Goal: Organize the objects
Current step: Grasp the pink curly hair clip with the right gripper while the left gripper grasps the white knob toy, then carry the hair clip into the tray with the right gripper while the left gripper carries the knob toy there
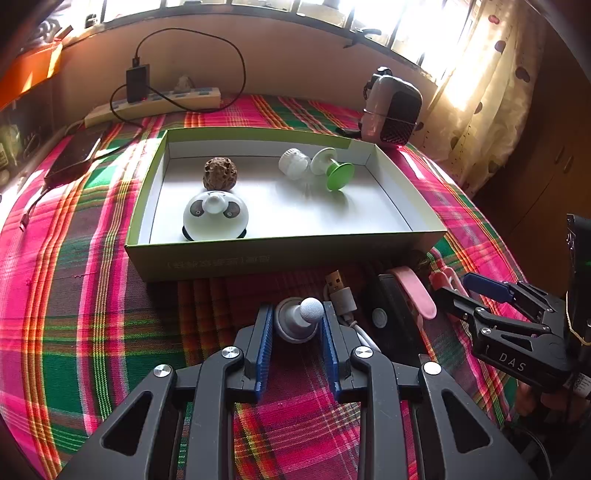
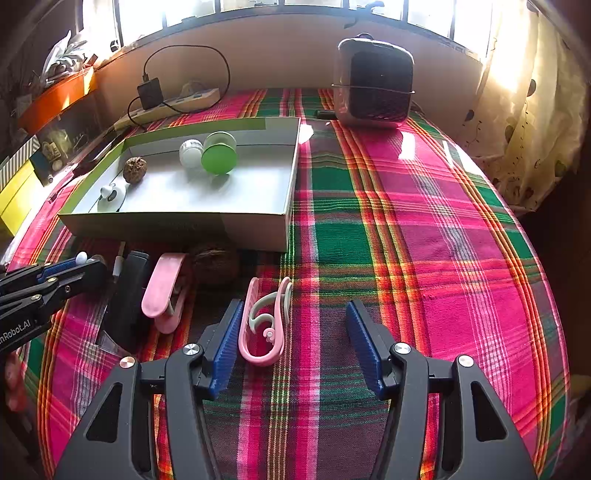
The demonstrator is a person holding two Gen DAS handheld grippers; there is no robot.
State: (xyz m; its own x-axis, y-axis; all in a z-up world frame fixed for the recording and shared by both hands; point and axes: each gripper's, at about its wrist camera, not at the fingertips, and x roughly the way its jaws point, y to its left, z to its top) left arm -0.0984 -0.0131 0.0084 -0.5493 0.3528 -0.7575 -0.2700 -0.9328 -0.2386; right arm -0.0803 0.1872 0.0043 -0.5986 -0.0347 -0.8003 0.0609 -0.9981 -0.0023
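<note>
Objects sit on a plaid cloth [image 2: 406, 229] over the bench, window [image 2: 258, 5] behind. Left tongs [image 1: 298, 325] clench a grey knob [image 1: 301, 317]; right tongs [image 2: 295, 343] released around a pink clip [image 2: 264, 325].

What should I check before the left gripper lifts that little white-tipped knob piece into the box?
1. Knob piece between the left gripper pads: ok.
2. Pads pressing firmly on it: cannot tell; they stand tight beside it.
3. USB cable clear of the right-hand pad: not ok, it lies right against it.
4. Free floor in the box for a drop: ok, the middle is bare between the panda toy and the green spool.
5. Right gripper out of the way: ok, open, around the pink clip.
</note>
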